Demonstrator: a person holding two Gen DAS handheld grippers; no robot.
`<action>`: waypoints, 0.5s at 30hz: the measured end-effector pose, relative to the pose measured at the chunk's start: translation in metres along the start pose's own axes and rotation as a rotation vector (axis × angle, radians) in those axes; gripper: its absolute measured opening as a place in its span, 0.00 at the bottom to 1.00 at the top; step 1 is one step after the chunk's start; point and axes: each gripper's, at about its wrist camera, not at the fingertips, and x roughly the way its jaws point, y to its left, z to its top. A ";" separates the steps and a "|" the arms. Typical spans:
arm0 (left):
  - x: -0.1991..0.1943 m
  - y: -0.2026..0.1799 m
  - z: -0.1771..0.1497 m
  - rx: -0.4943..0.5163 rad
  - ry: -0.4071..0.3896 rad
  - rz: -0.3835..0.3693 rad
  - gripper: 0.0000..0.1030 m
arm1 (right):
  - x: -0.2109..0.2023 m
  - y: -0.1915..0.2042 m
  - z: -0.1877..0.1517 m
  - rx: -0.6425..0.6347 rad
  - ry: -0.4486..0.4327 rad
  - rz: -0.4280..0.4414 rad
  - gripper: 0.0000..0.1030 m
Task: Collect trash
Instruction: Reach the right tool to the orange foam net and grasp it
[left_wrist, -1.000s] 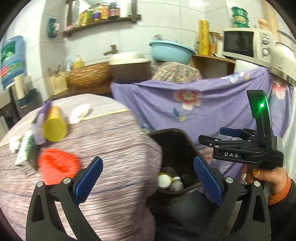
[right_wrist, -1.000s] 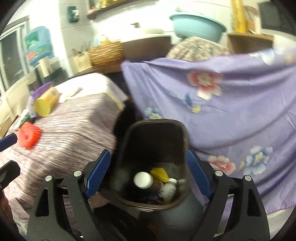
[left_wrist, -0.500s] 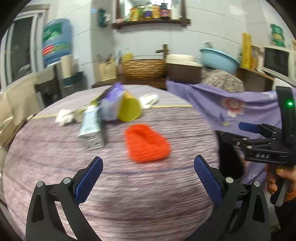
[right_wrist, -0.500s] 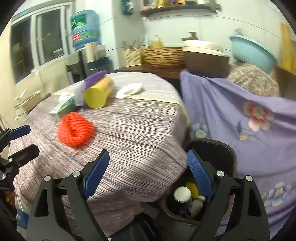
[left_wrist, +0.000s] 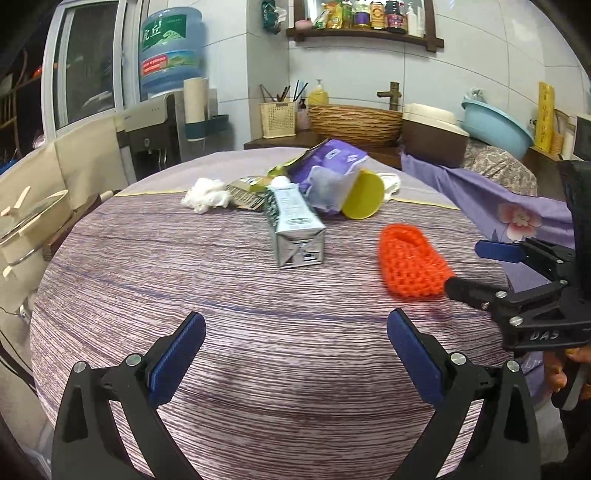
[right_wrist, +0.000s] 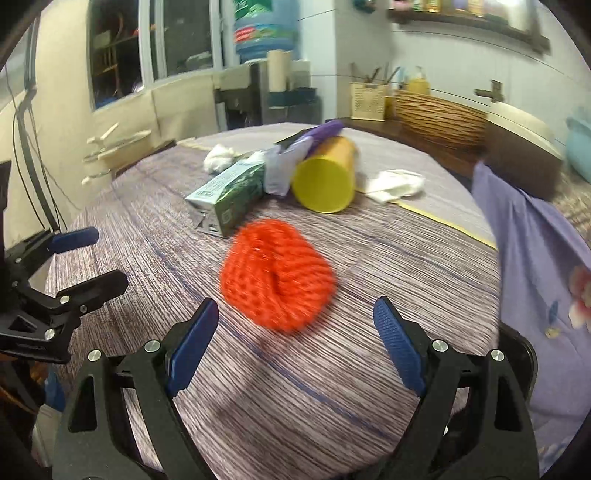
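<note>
The orange net (right_wrist: 277, 275) is lying just ahead of the right gripper (right_wrist: 295, 339), nearer than the left gripper (left_wrist: 295, 354); both are gaping empty.

A home kitchen is shown. A tap (left_wrist: 392, 95) is mounted on the white-tiled far wall above a wicker basket (left_wrist: 354, 119), jars are lined on a wooden shelf (left_wrist: 364, 34), and a water dispenser (left_wrist: 162, 107) is placed far left.
</note>
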 end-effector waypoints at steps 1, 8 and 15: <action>0.001 0.003 0.001 0.001 0.008 0.002 0.95 | 0.005 0.003 0.003 -0.007 0.013 0.001 0.83; 0.014 0.020 0.013 0.006 0.053 -0.010 0.95 | 0.038 0.015 0.020 -0.053 0.095 -0.019 0.82; 0.033 0.020 0.034 0.032 0.072 -0.019 0.95 | 0.061 0.018 0.024 -0.068 0.141 -0.057 0.46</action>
